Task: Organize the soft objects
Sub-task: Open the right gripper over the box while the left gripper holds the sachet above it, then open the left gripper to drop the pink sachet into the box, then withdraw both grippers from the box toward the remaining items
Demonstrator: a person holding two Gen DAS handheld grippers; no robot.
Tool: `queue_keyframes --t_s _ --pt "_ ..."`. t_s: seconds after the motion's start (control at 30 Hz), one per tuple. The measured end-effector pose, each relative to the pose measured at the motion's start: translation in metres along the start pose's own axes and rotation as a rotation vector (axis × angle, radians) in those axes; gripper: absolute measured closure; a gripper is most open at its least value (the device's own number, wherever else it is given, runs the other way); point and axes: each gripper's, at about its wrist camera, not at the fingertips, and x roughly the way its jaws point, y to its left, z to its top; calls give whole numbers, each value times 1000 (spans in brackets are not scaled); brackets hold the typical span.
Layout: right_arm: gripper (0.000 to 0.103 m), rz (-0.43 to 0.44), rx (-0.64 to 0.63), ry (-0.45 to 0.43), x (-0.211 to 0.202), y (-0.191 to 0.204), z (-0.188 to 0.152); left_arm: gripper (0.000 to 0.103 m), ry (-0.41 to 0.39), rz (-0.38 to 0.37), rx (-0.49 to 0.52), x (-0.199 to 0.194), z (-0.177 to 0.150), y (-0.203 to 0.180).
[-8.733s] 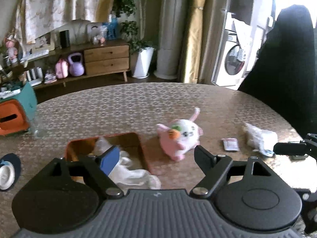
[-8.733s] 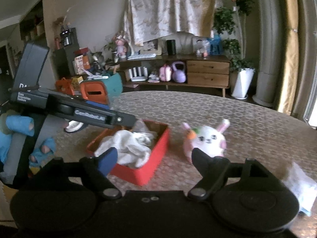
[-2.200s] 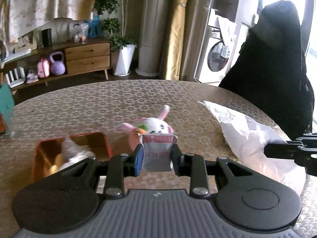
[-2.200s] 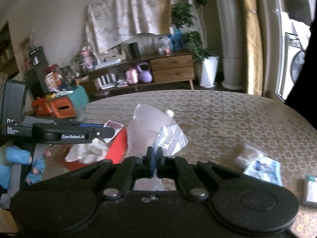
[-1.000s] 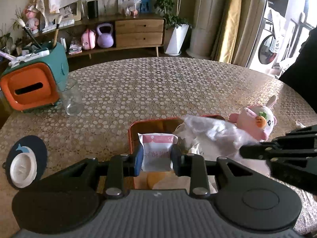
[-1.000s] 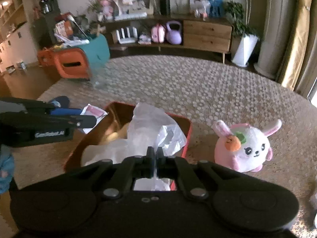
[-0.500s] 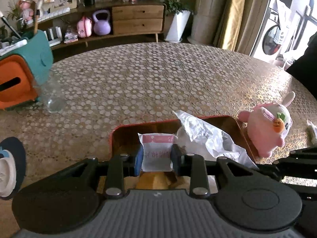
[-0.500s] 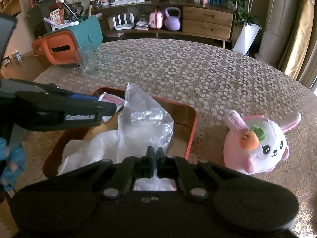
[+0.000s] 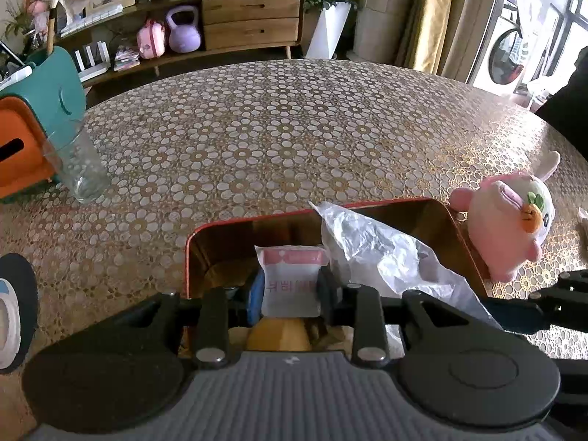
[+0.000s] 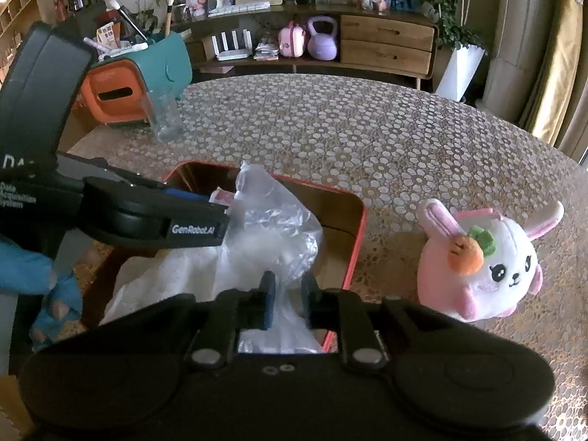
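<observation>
Left gripper (image 9: 290, 286) pinches pink-white packet (image 9: 291, 275) over red box (image 9: 455, 228), for dropping inside. Right gripper (image 10: 287, 296) jaws just opening, plastic bag (image 10: 272, 235) between them, released into box.

Crumpled clear bag (image 10: 272, 235) (pink-white packet (image 9: 290, 279) beside) over the red tray (image 9: 459, 231).

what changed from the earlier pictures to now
Both tools came from the open table to over the red tray. The left tool picked up the pink-and-white packet and holds it above the tray. The right tool carried the clear plastic bag in; its jaws have just been opening, bag between them. The plush rabbit stayed beside the tray.
</observation>
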Motion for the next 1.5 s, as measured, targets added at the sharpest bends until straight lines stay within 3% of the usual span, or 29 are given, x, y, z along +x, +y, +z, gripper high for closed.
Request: queue_keyframes --t_s 0.23,0.5,0.83,1.0,1.5 --pt "72 13 11 -14 -12 -4 -1 40 -27 27 -19 -11 -2 3" --pt "63 39 34 -45 -30 -8 -5 33 -61 14 -31 -32 -5 1" --pt "40 51 17 -100 -59 -8 -13 25 -80 31 -57 -57 -14 5" --pt "37 58 19 -125 -73 -8 -16 24 -80 47 -81 -67 -22 10" --pt "21 94 -3 -229 -135 -13 -38 20 -199 -28 -89 -138 -43 -10"
